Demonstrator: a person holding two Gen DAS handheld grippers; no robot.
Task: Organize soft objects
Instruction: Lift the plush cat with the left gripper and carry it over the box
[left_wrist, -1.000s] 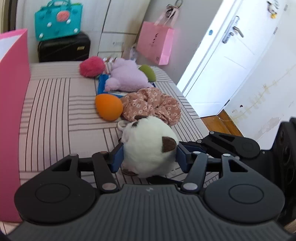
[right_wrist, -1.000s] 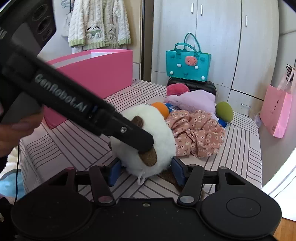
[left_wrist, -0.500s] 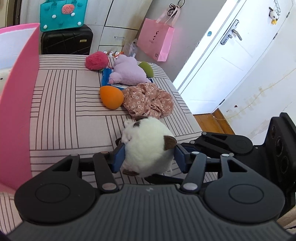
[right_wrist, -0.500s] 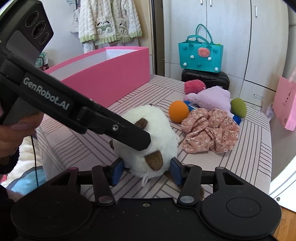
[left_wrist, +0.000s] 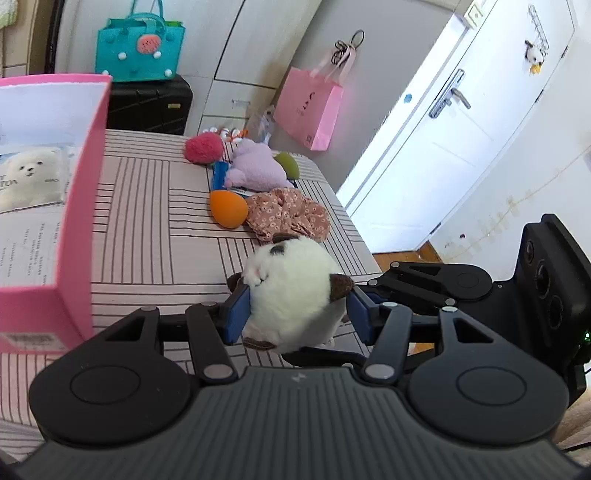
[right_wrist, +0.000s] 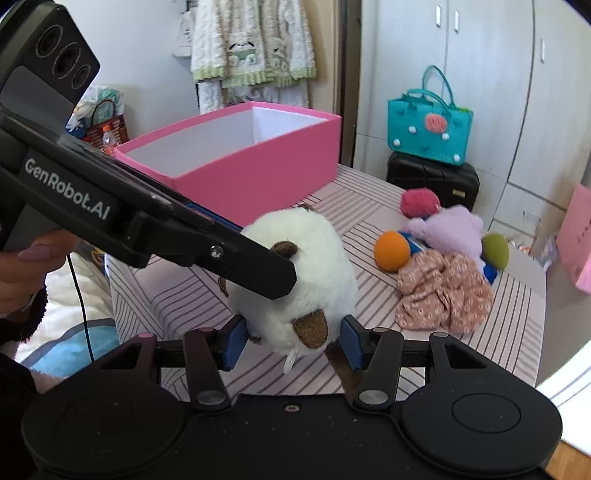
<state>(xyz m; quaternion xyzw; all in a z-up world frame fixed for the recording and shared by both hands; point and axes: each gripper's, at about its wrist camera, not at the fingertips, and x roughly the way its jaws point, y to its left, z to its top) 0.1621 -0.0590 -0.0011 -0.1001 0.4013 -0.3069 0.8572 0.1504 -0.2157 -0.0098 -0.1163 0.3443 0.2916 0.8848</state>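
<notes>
The left gripper (left_wrist: 297, 314) squeezes a round, fluffy white plush toy (left_wrist: 291, 291) between its flat blue pads (left_wrist: 236, 310). The right gripper (right_wrist: 293, 341) squeezes the same toy from another side, and the toy's fur puffs out around its blue pads (right_wrist: 234, 341). Both grippers are made of hard black plastic with smooth round knobs. The toy is soft and ball-shaped, with small brown felt ears and a tiny white tag under it. It is held up in the air over the near edge of the striped cloth (left_wrist: 147, 240).

The cloth is pale pink with thin dark lines and lies flat. A big pink box (right_wrist: 236, 155) with straight walls and a white inside stands on it, off to the left of the toy. A flat packet with a white bear picture (left_wrist: 29, 177) lies in the box.

Farther back is a crumpled flowery fabric (left_wrist: 288, 218), all folds and ruffles. Just beside it sits a smooth orange egg shape (left_wrist: 227, 210). Behind these lie a fuzzy purple plush (left_wrist: 258, 170), a green egg shape (left_wrist: 288, 166) and a shaggy red pom-pom (left_wrist: 203, 147).

At the far back, a teal felt bag (left_wrist: 138, 51) stands on a hard black case (left_wrist: 151, 103), and a pink paper bag (left_wrist: 308, 107) hangs on the wall.
</notes>
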